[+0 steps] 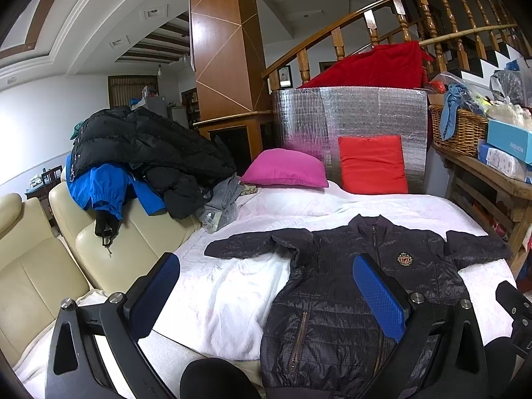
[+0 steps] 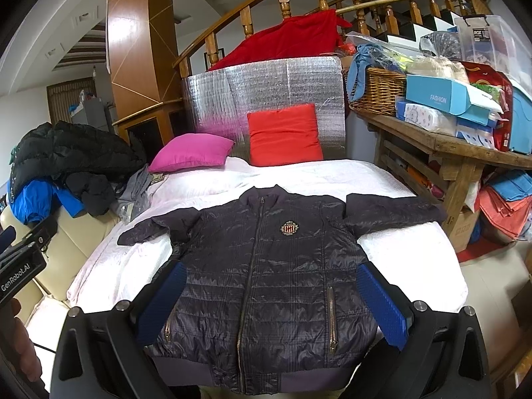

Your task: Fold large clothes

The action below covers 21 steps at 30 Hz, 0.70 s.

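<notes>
A dark jacket is spread flat, unfolded, on a white bed. Both the left gripper and right gripper are held released, grasping nothing. A sleeve probably needs gripping next.

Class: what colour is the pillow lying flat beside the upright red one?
Magenta pink pillow, clearest in the right wrist view.

The left gripper is held with its blue-padded fingers spread wide apart, nothing gripped between them. The right gripper is likewise held spread wide, nothing clasped.
</notes>
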Motion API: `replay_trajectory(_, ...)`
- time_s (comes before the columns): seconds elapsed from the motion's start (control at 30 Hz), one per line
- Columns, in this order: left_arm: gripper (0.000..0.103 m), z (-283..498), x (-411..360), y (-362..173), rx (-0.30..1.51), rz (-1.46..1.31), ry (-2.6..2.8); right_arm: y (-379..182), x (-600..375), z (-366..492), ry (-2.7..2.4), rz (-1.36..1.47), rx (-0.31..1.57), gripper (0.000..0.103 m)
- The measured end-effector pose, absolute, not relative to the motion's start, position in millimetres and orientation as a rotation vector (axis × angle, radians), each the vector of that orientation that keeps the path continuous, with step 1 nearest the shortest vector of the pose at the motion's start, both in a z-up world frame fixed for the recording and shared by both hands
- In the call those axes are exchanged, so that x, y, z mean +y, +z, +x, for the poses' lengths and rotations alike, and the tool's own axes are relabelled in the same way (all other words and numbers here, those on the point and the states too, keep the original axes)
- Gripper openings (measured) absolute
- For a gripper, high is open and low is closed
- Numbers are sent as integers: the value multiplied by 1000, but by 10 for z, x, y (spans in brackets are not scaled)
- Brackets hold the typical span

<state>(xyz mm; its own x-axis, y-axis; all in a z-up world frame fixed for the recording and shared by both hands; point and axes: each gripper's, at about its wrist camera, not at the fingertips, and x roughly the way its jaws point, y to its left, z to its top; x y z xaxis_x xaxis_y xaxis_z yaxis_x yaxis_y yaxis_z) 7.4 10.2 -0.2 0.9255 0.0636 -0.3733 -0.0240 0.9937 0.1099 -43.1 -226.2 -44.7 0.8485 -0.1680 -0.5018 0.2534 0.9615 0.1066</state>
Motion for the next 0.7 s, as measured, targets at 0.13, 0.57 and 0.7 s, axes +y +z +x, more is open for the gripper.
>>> replay_trajectory(0.13, 103, 80, 94, -17, 388, 104, 45, -458, -2268, -423, -222, 172, 518, 103)
replay_trajectory(0.57, 103, 111, 107, -65, 399, 101, 43, -472, -2248, -403, -221, 165, 528, 103)
replay_trajectory(0.7, 103, 125, 121, -71, 404, 99, 42, -482, -2241, -390, -220, 163, 531, 103)
